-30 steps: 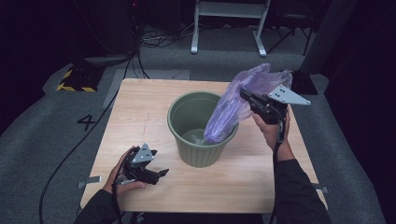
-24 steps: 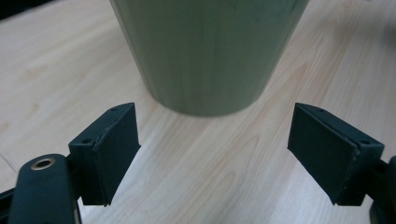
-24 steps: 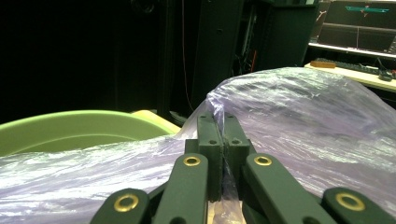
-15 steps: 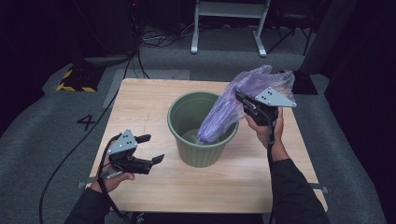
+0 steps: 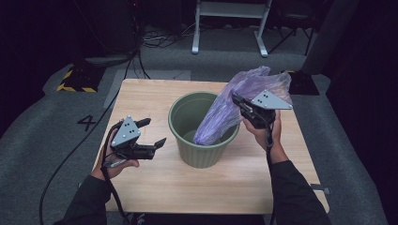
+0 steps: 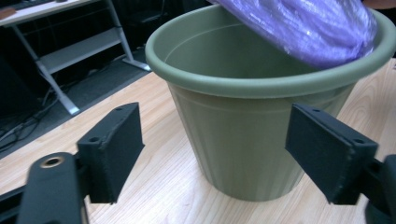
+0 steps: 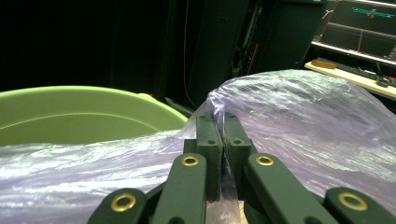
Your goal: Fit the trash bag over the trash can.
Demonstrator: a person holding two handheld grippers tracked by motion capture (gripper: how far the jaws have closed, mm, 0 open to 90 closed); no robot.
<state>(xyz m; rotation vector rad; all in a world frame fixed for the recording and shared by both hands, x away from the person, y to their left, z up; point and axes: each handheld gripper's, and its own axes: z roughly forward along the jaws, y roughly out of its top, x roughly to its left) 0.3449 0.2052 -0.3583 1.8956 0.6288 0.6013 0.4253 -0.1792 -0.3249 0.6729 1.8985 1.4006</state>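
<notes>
Bin: green ribbed plastic bin [image 5: 202, 136] is standing upright near the middle of the wooden table [image 5: 155, 180], slightly toward its right edge, its mouth open.
Bag: thin purple plastic bag [image 5: 225, 115] is slanting down from the upper right into the bin's mouth, its lower end lying inside on the right side, its upper part bunching above and outside the right rim.
Bag seen by the left gripper: purple film [image 6: 303, 28] is draping over the far right stretch of the bin's rim [image 6: 261, 84].
Right gripper: right gripper [image 5: 239, 102] is hovering just above the bin's right rim, held in the person's right hand [image 5: 265, 131]; its jaws are pressed together and pinching a fold of the bag [image 7: 299, 116], as the right gripper view is showing at the fingertips [image 7: 223, 125].
Left gripper: left gripper [image 5: 152, 132] is hanging above the table's left side, near the left edge, held in the left hand [image 5: 115, 161]; its jaws are standing spread with nothing between them, have just been closing slightly, and are pointing at the bin's wall.
Gap: left gripper is staying clear of the bin, not touching it.
</notes>
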